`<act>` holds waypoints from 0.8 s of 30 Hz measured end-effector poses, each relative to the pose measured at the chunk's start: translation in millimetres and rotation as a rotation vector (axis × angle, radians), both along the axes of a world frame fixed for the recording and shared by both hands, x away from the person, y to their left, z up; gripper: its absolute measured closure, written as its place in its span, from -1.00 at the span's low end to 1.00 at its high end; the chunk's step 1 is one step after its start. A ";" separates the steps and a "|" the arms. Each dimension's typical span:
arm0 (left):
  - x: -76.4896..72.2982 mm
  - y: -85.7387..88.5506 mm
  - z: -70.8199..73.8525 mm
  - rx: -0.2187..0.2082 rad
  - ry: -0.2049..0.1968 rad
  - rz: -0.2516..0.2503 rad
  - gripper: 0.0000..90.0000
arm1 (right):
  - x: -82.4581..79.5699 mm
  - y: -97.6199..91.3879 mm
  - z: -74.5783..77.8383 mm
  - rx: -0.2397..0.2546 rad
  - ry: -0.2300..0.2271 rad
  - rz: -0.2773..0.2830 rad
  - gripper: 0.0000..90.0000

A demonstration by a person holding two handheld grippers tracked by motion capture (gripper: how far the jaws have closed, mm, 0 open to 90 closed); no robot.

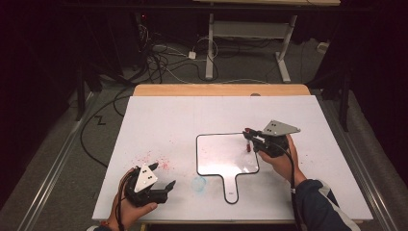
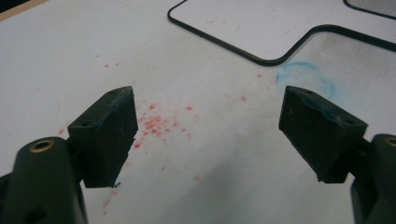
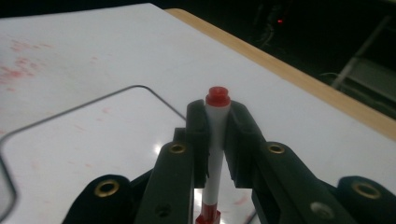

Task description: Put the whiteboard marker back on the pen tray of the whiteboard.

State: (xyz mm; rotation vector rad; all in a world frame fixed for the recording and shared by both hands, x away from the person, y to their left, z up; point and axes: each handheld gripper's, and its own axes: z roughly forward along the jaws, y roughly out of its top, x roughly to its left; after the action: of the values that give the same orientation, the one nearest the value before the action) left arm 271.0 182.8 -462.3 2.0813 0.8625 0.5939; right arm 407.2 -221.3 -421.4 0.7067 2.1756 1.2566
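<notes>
While the right gripper point(image 1: 251, 139) clamps the red marker point(image 3: 216, 140) mid-barrel over the whiteboard point(image 1: 216, 154), the light, stiff, smooth pen should hold; the left gripper point(image 2: 205, 135) gapes empty nearby.

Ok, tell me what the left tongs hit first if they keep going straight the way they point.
Probably the white tabletop itself, at the red speckles just ahead of the open left tongs. Beyond lie a faint blue ring and the small whiteboard; depth is unclear.
</notes>
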 end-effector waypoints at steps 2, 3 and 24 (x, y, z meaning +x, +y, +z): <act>0.8 2.3 -0.6 -0.001 -0.002 0.008 -0.58 | 0.2 -1.1 -0.8 0.023 0.015 0.008 0.81; 1.4 3.1 -0.6 -0.004 -0.002 0.007 -0.58 | -0.3 -0.6 -1.0 0.039 0.024 0.035 0.81; 4.5 0.4 -3.8 0.023 0.012 -0.012 -0.58 | -10.8 1.4 -3.9 0.120 0.080 0.106 0.81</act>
State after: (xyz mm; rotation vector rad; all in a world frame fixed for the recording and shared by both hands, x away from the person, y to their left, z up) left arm 275.5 183.2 -466.1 2.1112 0.8532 0.5887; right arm 396.4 -219.9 -425.2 0.7090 2.2424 1.4458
